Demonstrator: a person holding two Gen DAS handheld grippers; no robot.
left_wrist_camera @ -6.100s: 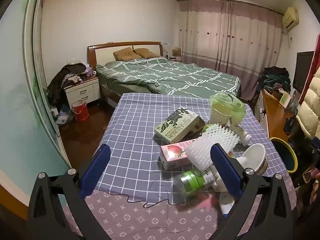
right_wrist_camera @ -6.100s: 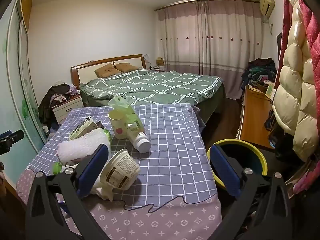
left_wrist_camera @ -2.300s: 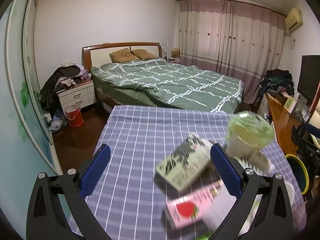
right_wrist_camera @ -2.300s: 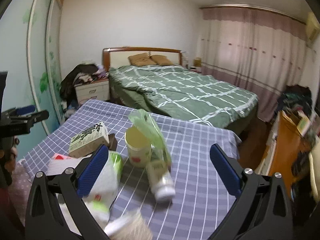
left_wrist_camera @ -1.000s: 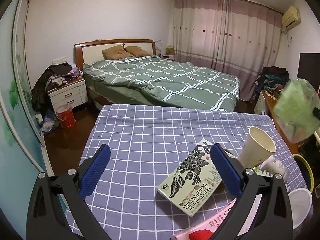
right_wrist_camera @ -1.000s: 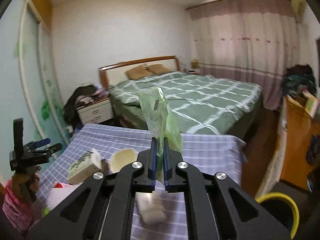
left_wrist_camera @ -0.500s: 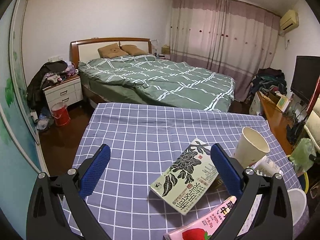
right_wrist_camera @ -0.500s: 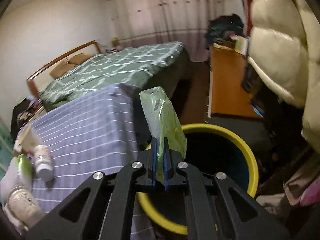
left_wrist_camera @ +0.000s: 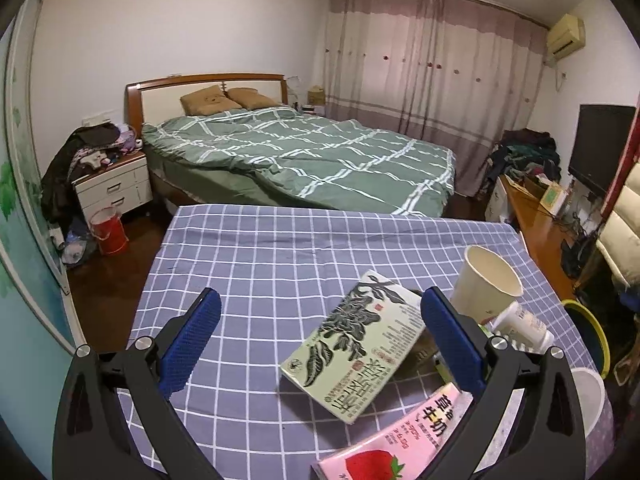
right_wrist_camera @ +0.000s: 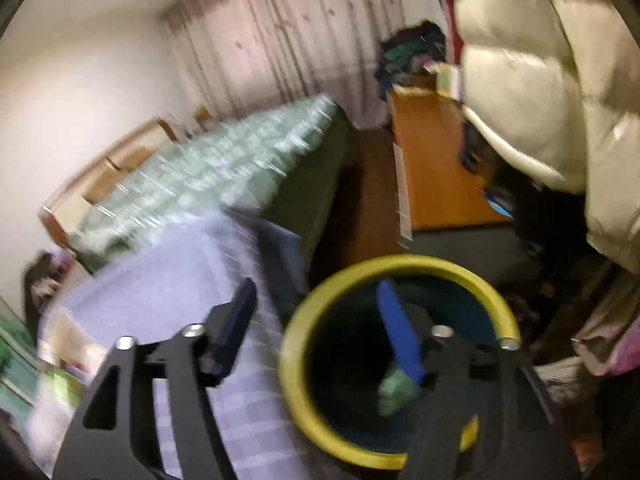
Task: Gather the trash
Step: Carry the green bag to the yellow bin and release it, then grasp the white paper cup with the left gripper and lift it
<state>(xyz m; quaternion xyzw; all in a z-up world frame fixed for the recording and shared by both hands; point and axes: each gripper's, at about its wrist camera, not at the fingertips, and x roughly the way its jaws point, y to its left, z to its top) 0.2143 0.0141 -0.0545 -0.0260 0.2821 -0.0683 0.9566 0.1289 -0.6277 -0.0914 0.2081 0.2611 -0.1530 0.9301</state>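
Beside the checked surface, the right gripper is opening over the yellow-rimmed bin; the crumpled green plastic bag sits inside, below its blue pad, free.

The view was blurred. The right tongs hung over the yellow-rimmed bin at lower centre, jaws opening with nothing between them. A crumpled green bag lay inside the bin, beside the blue pad of the right-hand finger. The checked worktop lay at lower left, a cream padded coat at upper right
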